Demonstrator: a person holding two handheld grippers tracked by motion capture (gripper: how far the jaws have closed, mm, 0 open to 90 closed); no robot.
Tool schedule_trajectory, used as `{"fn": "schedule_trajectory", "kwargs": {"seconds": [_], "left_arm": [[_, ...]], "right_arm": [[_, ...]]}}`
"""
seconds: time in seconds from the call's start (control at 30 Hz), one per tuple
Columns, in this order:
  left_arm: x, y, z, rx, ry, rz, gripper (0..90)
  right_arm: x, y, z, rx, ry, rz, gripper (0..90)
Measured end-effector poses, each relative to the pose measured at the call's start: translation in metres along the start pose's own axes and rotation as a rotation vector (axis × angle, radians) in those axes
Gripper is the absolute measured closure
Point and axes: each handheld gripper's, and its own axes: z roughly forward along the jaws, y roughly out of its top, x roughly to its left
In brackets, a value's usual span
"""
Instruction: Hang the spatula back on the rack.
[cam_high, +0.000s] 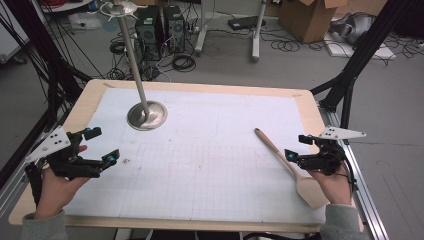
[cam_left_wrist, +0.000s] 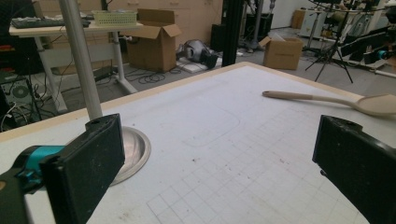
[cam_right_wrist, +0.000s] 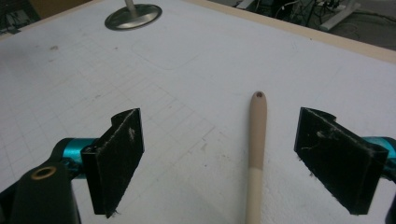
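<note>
Both grippers held wide apart over the white mat, a wooden spoon lying flat at lower right.

Nearest the bottom edge of the high view, the left gripper (cam_high: 102, 145) sits at lower left and the right gripper (cam_high: 297, 147) at lower right, each with jaws spread wide and nothing between them. The wooden spoon (cam_high: 289, 167) lies on the table (cam_high: 200, 88) just beside the right gripper, bowl near the bottom right, handle slanting toward the centre; in the right gripper view its handle (cam_right_wrist: 256, 140) runs between the spread jaws. Farther off, upper left, stands a metal stand (cam_high: 146, 115) with a round base.
</note>
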Motion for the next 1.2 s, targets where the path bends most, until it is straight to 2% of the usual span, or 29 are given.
{"fn": "schedule_trajectory", "kwargs": {"seconds": [0.07, 0.2, 0.33, 0.43, 0.6, 0.77, 0.8, 1.2], "left_arm": [[0.000, 0.000, 0.000, 0.002, 0.001, -0.001, 2.8], [0.001, -0.001, 0.002, 0.007, 0.001, -0.004, 2.8], [0.001, -0.002, 0.002, 0.009, 0.000, -0.004, 2.8], [0.001, -0.002, 0.002, 0.010, 0.002, -0.005, 2.8], [0.002, -0.003, 0.002, 0.014, -0.003, -0.007, 2.8], [0.001, -0.003, 0.003, 0.017, -0.006, -0.006, 2.8], [0.001, -0.003, 0.003, 0.018, -0.006, -0.005, 2.7], [0.002, -0.003, 0.003, 0.025, 0.019, -0.001, 2.8]], "right_arm": [[-0.001, -0.001, 0.001, 0.002, -0.005, -0.003, 14.8], [-0.008, -0.006, 0.007, 0.044, -0.021, 0.020, 14.8], [-0.010, -0.009, 0.009, 0.057, -0.017, 0.023, 14.8], [-0.014, -0.012, 0.016, 0.095, -0.020, 0.039, 14.9], [-0.017, -0.017, 0.022, 0.123, -0.012, 0.058, 15.6], [-0.017, -0.019, 0.028, 0.171, -0.023, 0.046, 17.9], [-0.017, -0.020, 0.029, 0.198, -0.033, 0.038, 20.4], [-0.020, -0.025, 0.041, 0.287, -0.076, 0.028, 25.0]]}}
